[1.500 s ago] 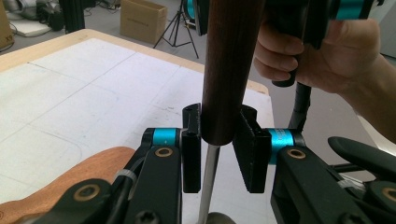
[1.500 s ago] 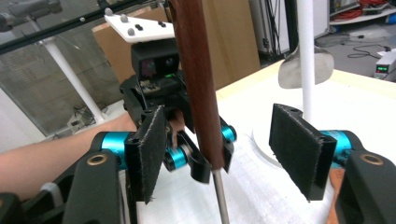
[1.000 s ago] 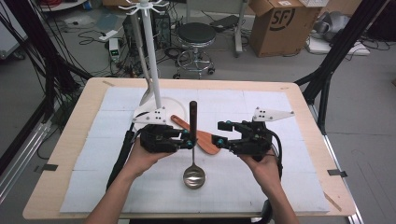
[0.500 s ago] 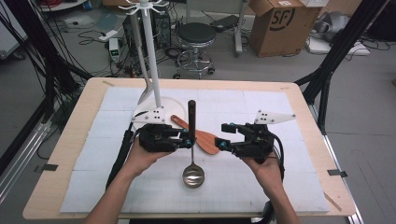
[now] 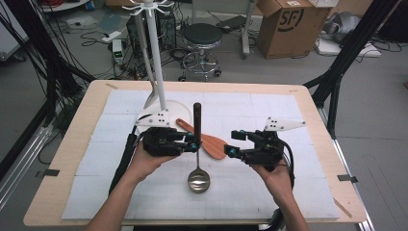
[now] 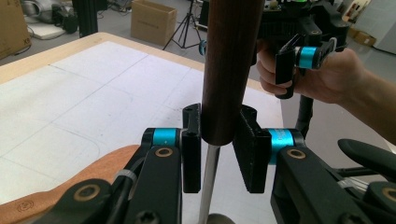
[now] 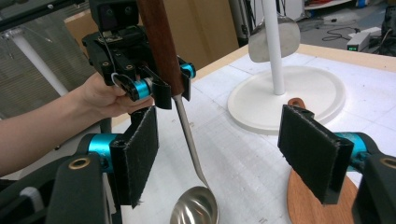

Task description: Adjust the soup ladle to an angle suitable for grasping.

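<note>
The left claw [image 5: 193, 143] is closed on the dark wooden handle of a ladle [image 5: 197, 159], just above the place where the handle meets the thin metal stem. The ladle stands nearly upright at the middle of the bench [image 5: 72, 159]. Its steel bowl [image 7: 195, 206] is down at the white mat [image 5: 298, 183]; I cannot tell if it touches. In the left claw view the 2 black pads [image 6: 191, 154] press the handle from both sides.

The right claw [image 5: 232, 143] is open and holds nothing. It hangs to the right of the ladle, apart from it, with its jaws pointing left toward it. In the right claw view its 2 pads [image 7: 141, 154] stand wide, and the ladle stem is seen between them, farther off.

A flat wooden spatula [image 5: 208, 142] lies on the mat between the 2 claws, behind the ladle. On the far left side of the mat stands a white rack [image 5: 155, 62] on a round base, and 1 steel utensil [image 7: 274, 38] hangs beside its pole.
</note>
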Tool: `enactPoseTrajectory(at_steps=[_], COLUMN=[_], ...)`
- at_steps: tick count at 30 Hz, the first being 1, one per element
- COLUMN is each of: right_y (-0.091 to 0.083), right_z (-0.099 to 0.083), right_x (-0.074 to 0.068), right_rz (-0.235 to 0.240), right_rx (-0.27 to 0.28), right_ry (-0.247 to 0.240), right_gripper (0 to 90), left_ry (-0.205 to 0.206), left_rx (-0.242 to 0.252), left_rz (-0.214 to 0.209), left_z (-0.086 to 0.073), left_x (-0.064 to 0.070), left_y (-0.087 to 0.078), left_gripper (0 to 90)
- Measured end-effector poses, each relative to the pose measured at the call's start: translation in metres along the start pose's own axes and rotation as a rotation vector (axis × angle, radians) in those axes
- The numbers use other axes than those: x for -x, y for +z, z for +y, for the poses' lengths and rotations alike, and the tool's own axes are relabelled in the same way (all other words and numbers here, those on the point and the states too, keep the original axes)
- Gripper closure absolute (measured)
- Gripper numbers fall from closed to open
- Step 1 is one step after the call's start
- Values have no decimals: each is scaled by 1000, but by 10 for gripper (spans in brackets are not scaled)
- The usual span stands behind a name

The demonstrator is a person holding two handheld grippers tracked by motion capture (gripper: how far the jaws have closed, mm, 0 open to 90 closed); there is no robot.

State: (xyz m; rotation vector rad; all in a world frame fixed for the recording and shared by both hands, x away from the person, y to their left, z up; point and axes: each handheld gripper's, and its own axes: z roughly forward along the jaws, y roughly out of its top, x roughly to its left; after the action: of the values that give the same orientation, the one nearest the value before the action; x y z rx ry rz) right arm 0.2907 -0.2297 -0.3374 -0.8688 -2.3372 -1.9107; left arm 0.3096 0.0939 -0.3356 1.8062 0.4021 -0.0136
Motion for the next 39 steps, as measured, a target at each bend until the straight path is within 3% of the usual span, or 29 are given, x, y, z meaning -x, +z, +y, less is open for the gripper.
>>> enactPoseTrajectory(at_steps=[21,29,39], right_y=[-16,-23,-36], right_z=[-28,-40,-61], right_x=[16,22,32], right_rz=[-62,-95,-133], right_rx=[-7,-30,-34], right_ry=[34,25,51], right_gripper=[249,224,210], left_ry=[-23,-35,1], left_rx=[15,18,10], left_rz=[19,34,37], left_z=[4,5,24], left_x=[-13,-16,-15], left_y=[-7,-12,-20], left_gripper=[736,736,735])
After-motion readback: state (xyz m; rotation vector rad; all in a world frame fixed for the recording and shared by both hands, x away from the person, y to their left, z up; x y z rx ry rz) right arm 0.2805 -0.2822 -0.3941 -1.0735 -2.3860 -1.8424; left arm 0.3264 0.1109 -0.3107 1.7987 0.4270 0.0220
